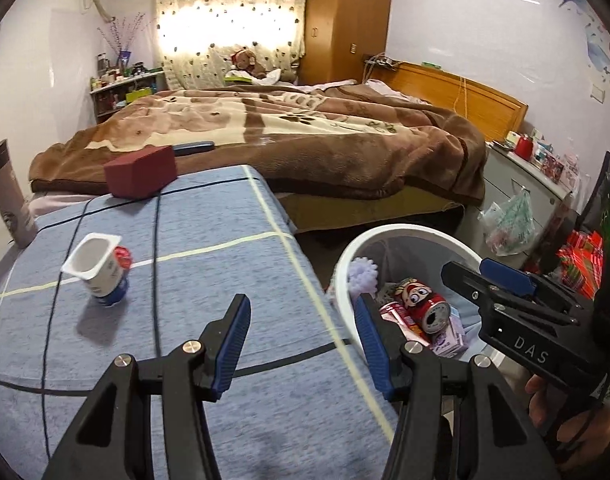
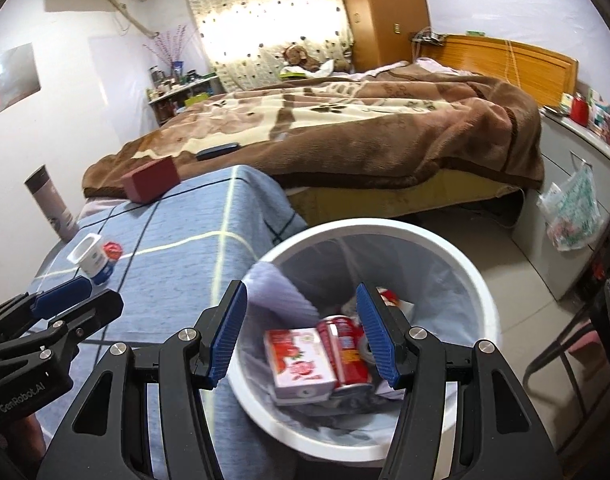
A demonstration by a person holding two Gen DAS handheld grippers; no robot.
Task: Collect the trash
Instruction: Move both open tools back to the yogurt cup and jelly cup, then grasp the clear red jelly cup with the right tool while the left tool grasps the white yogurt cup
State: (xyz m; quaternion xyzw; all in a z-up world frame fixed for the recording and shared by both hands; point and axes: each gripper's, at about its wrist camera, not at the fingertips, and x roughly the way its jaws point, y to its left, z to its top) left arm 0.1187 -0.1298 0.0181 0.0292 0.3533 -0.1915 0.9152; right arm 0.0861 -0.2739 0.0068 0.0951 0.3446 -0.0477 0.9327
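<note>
An empty white and blue yogurt cup (image 1: 99, 268) (image 2: 95, 258) stands on the blue cloth table (image 1: 209, 248). Right of the table is a white trash bin (image 1: 385, 240) (image 2: 385, 228). Inside it lie a red can (image 1: 425, 308) (image 2: 347, 348), a pink carton (image 2: 301, 360) and other scraps. My left gripper (image 1: 303, 340) (image 2: 93, 292) is open over the table's right edge, with the cup ahead to its left and nothing between its fingers. Above the bin, my right gripper (image 2: 301, 320) (image 1: 465, 270) hangs open and holds nothing.
A maroon box (image 1: 141, 174) and a grey tumbler (image 1: 9, 196) stand at the table's far end. A black cable (image 1: 157, 260) runs across the cloth. Beyond is a bed with a brown blanket (image 1: 305, 136). A plastic bag (image 2: 573, 212) hangs on the grey cabinet.
</note>
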